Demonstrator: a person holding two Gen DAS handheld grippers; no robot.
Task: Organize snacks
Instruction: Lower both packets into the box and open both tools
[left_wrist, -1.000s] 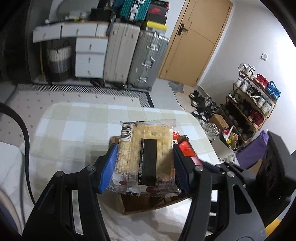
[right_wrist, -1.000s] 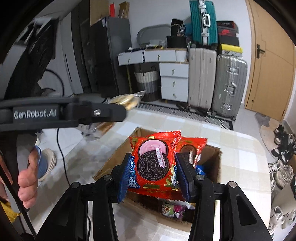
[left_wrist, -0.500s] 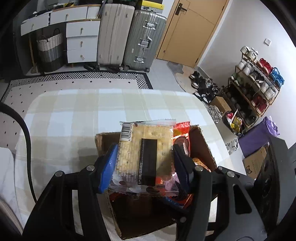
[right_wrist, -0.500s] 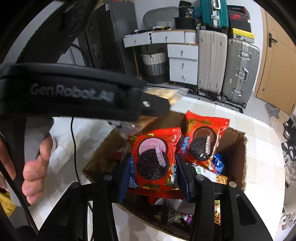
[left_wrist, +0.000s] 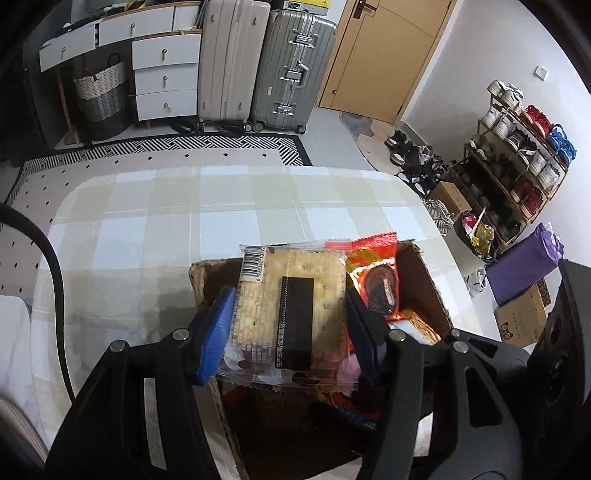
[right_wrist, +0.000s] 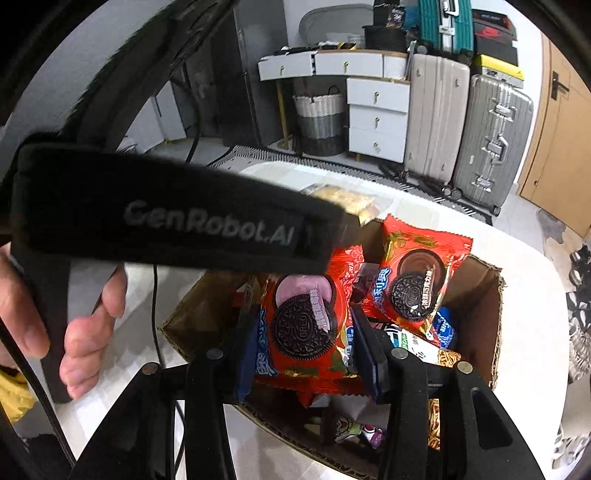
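- Cardboard box (left_wrist: 424, 291) had come to fill the near half of the left wrist view, where a second before only its near corner showed beneath the held pack; the left gripper (left_wrist: 288, 325) had dropped and tipped towards it.
- Left gripper was clenched on a clear-wrapped cracker pack (left_wrist: 291, 314), pads pressing its two long sides, the pack hanging over the box's left part.
- Right gripper (right_wrist: 306, 343) was clamped on a red cookie pack (right_wrist: 306, 321), also over the open box, with the left tool's black body (right_wrist: 166, 221) crossing just above it and a hand (right_wrist: 92, 314) on its handle at the left.
- Both packs now over the opening suggests the carry is finished and only lowering and letting go remain for these two snacks.
- Cracker pack's long axis ran away from the camera, barcode end far, sealed crimp near, its printed face towards the lens.
- Held cookie pack stood with its printed face to the right wrist camera, top seam hidden behind the left tool.
- Second cookie pack (right_wrist: 417, 284) leaned upright inside the box at the far right, among other wrapped snacks lower down.
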